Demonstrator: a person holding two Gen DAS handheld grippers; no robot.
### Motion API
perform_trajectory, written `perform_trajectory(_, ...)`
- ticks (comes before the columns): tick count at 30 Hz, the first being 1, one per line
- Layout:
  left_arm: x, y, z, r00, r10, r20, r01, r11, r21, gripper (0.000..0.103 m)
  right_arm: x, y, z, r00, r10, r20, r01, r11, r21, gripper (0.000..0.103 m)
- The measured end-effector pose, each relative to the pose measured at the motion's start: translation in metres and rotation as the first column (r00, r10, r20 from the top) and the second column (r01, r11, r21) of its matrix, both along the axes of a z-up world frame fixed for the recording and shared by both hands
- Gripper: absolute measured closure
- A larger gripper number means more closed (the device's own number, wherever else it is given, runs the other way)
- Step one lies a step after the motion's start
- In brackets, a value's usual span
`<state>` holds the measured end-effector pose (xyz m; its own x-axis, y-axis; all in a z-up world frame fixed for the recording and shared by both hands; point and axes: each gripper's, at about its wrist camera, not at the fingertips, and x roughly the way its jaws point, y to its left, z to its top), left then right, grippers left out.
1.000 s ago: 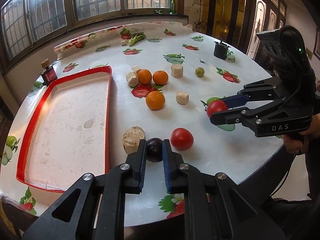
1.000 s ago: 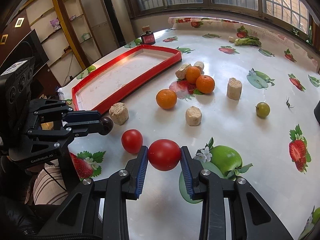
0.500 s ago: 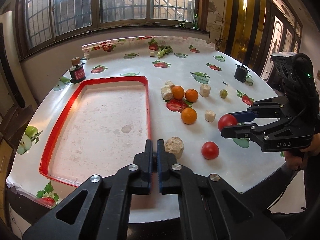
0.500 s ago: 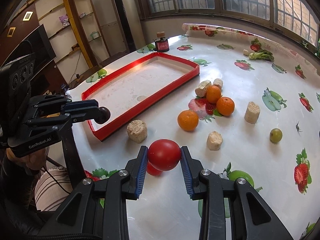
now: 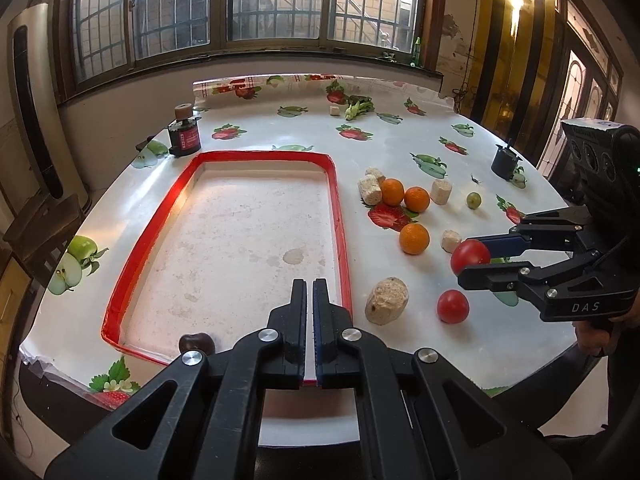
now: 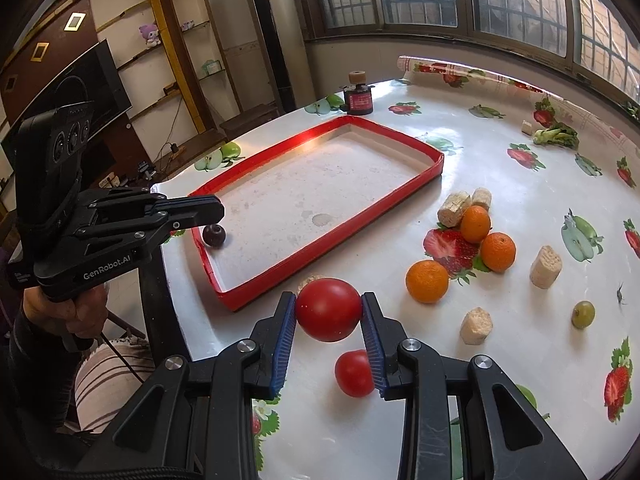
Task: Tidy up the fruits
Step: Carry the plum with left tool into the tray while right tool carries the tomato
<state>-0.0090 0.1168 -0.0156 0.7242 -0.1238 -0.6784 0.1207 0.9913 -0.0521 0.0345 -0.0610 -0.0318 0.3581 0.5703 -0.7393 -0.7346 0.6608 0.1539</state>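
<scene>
Left gripper (image 5: 309,292) fully closed, nothing between pads, above red-rimmed tray (image 5: 338,216). Dark plum (image 5: 196,343) lying inside tray, at 8 o'clock from the fingertips. Right gripper (image 6: 329,312) clamped on red tomato (image 6: 329,309), held clear of table (image 6: 520,320). Second tomato (image 6: 354,374) resting at 6 o'clock.

Round table (image 5: 248,124) with a glossy white cloth printed all over with strawberries and green apples. Bunch of pale cork-looking chunks scattered on it, the biggest one (image 5: 386,301) near the front edge, another upright one (image 6: 545,266) off to the side. A little black-and-red canister (image 6: 359,98) with a cork on top sits at the far edge, and a small dark pot (image 5: 505,162) near the other rim. Barred windows (image 5: 276,4) behind, wooden shelves (image 6: 160,60) with a purple plush toy (image 6: 149,35).
</scene>
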Motion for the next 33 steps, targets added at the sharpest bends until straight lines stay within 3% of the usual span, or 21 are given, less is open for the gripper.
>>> perform_trajectory(10,-0.014,0.025,0.002,0.998,0.057,-0.009,-0.057,0.998,0.022,0.102,0.004,-0.018,-0.001,0.999,-0.033,-0.020,0.034,0.999,0.031,0.070)
perform_trajectory(21,-0.011,0.053,-0.010,0.992,0.118,-0.039,-0.117,0.993,0.009,0.102,0.005,0.038,0.007,0.997,0.082,-0.017,-0.080,0.995,0.065,0.070)
perform_trajectory(28,-0.014,0.084,-0.010,0.986,0.158,-0.060,-0.160,0.987,-0.028,0.103,0.005,0.035,-0.004,0.996,0.080,-0.047,-0.076,0.994,0.079,0.070)
perform_trajectory(32,0.003,0.067,-0.018,0.983,0.133,-0.130,-0.126,0.990,0.057,0.101,0.012,0.027,-0.011,0.996,0.056,-0.076,-0.049,0.995,0.086,0.070)
perform_trajectory(33,0.007,0.061,-0.019,0.982,0.133,-0.133,-0.122,0.989,0.087,0.096,0.012,0.026,-0.012,0.995,0.054,-0.078,-0.047,0.995,0.088,0.070)
